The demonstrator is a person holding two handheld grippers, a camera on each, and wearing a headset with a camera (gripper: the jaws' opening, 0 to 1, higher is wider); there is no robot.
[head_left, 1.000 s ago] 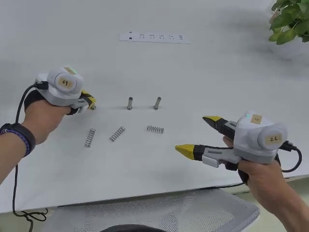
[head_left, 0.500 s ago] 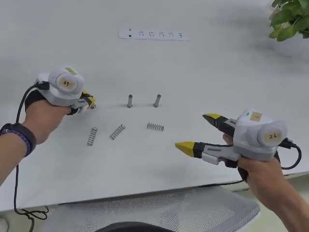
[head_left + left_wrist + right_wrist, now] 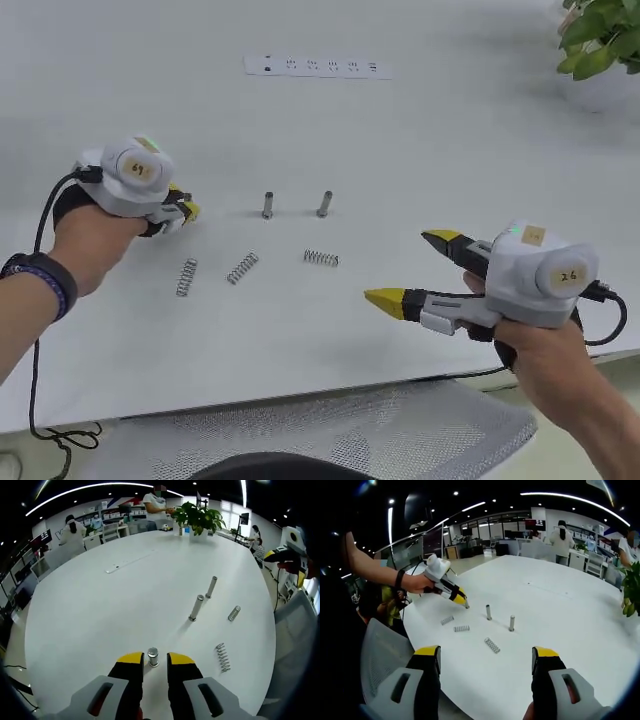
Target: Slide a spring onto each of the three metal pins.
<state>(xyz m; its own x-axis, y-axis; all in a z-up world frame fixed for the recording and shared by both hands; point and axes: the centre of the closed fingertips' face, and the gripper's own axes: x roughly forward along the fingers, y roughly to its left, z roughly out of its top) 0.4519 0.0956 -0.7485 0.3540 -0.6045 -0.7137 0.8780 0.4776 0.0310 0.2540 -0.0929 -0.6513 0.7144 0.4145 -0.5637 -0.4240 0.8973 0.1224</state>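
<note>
1. The left gripper (image 3: 187,210) is held low over the left part of the white table (image 3: 420,150), gripped from behind by the left hand (image 3: 92,243). Its yellow tips are pointed toward the row of pins.
2. In the left gripper view, the left gripper's jaws are seen narrowly parted. The first pin (image 3: 153,656) stands upright right at the tips, and a slim gap is visible on each side of it.
3. The right gripper (image 3: 412,268) is held by the right hand (image 3: 540,360) above the table's near edge, toward the right. Its jaws are spread wide and nothing is held between them.
4. The second pin (image 3: 267,205) and third pin (image 3: 324,203) are seen upright in a row running toward the right edge. They are short, smooth metal cylinders, and both are bare of springs.
5. Three coiled wire springs lie flat on the table, nearer the near edge than the pins. They are the left spring (image 3: 187,277), the middle spring (image 3: 242,268) and the right spring (image 3: 321,259), each apart from the others.
6. A white power strip (image 3: 318,67) lies toward the far edge, and a leafy green plant (image 3: 598,35) is seen at the far right corner.
</note>
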